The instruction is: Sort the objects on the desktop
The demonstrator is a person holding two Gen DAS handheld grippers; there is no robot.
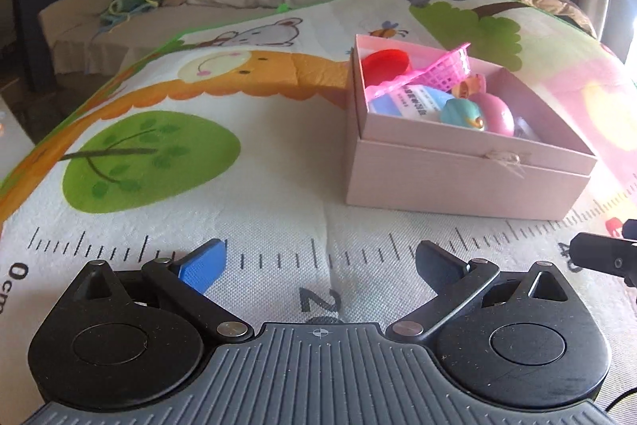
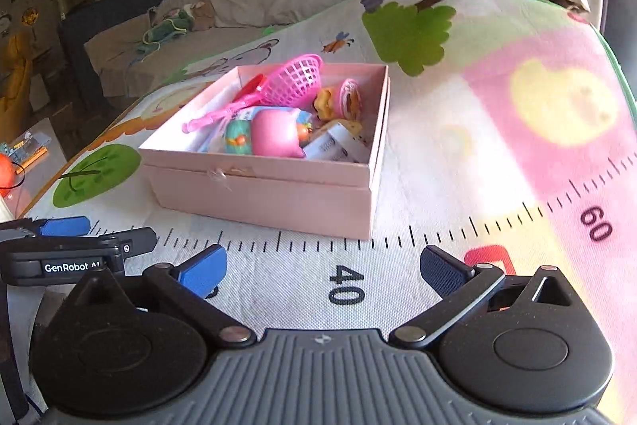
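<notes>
Now both grippers stand wide open with nothing between the jaws. The left gripper [image 1: 320, 265] hovers low over the printed ruler edge of the cartoon play mat [image 1: 159, 162]. The pink cardboard box [image 1: 458, 178], full of toys such as a pink plastic net scoop [image 2: 296, 82], sits right of centre in the left view. The right gripper [image 2: 324, 271] has bare mat on its right, and the left gripper's arm shows at its lower left.

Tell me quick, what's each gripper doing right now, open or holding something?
Left gripper: open, holding nothing.
Right gripper: open, holding nothing.
</notes>
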